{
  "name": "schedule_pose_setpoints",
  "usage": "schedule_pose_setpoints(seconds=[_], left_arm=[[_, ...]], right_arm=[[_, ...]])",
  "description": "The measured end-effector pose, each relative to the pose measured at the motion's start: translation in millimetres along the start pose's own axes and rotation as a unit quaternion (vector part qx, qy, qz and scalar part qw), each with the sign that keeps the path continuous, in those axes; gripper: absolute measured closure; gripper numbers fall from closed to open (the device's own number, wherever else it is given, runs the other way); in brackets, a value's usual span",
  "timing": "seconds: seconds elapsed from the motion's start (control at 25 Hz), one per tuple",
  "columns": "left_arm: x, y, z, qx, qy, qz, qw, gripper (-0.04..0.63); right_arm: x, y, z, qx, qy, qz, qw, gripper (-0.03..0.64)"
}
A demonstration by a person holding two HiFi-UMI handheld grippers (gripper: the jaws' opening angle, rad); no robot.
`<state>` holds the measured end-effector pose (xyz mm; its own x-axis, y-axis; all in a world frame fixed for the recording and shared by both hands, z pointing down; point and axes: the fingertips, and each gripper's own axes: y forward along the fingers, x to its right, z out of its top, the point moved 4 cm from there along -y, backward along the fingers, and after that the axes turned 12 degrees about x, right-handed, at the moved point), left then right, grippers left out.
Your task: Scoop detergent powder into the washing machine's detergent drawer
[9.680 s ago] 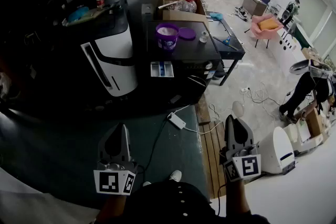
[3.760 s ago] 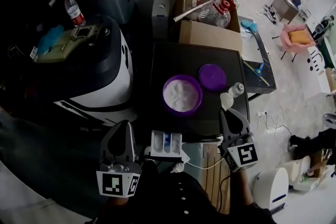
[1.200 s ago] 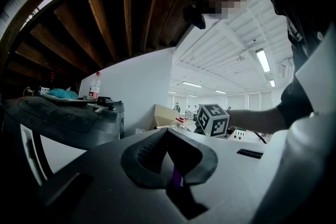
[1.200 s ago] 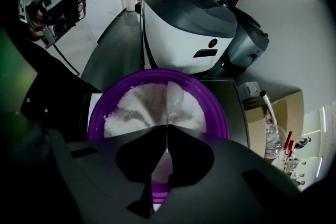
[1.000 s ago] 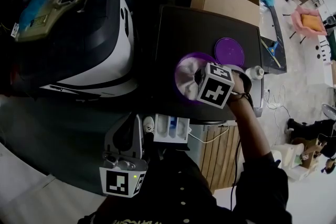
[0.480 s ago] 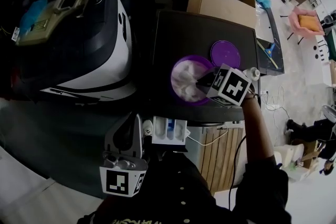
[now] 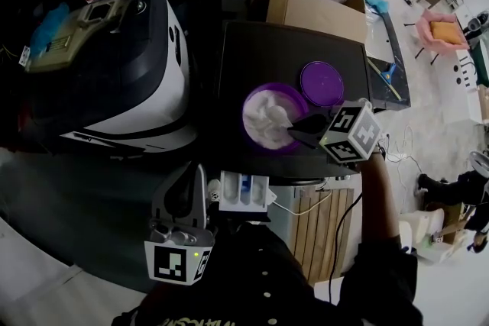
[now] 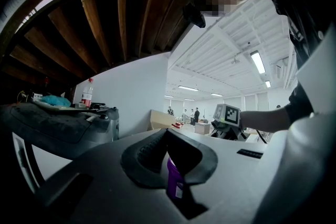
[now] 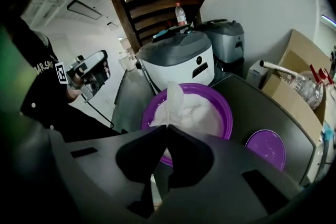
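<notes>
Powder in tub, scoop held just above it

Powder [image 7: 263,112] lies in the tub [image 9: 226,113]. The scoop [image 9: 175,96] is pinched by the right gripper [image 9: 166,131], its bowl pointing ahead over the powder. The drawer [image 7: 243,191] lies nearer the person, beside the left gripper [image 8: 167,134], whose fingers are pressed together, empty.

Right tool [image 7: 293,136] extended forward, pinching a scoop [image 9: 173,96]; left tool [image 7: 197,175] closed, held low.

Scoop [image 9: 173,98] handle out of sight between the right gripper's [image 9: 166,129] fingers [image 9: 188,153].
</notes>
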<state>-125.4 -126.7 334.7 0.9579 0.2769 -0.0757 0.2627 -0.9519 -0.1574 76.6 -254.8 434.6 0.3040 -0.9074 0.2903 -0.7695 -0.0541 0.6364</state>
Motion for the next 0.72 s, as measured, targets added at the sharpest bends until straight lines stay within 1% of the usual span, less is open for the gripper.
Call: schedule_pose_setpoints(seconds=[0.12, 0.24, 0.36, 0.48, 0.72], left_arm=[[1.9, 0.5, 2.7, 0.004, 0.002, -0.002, 1.0000, 0.581], [4.1, 0.3, 5.0, 0.006, 0.004, -0.004, 1.0000, 0.581], [6.8, 0.9, 8.6, 0.010, 0.005, -0.008, 0.9999, 0.581], [9.5, 1.5, 12.2, 0.014, 0.007, -0.011, 0.9998, 0.581], [10.1, 1.1, 16.2, 0.017, 0.013, -0.015, 0.9996, 0.581]], right_arm=[[-5.0, -9.2, -3.2, 0.043, 0.037, 0.009, 0.998, 0.584], [-13.8, -17.3, -6.8, 0.086, 0.081, 0.028, 0.993, 0.584], [-21.2, -22.5, -10.3, 0.117, 0.109, 0.033, 0.987, 0.584], [-29.1, -32.3, -11.7, 0.152, 0.128, 0.024, 0.980, 0.584], [-53.0, -61.0, -13.9, 0.215, 0.141, -0.016, 0.966, 0.584]])
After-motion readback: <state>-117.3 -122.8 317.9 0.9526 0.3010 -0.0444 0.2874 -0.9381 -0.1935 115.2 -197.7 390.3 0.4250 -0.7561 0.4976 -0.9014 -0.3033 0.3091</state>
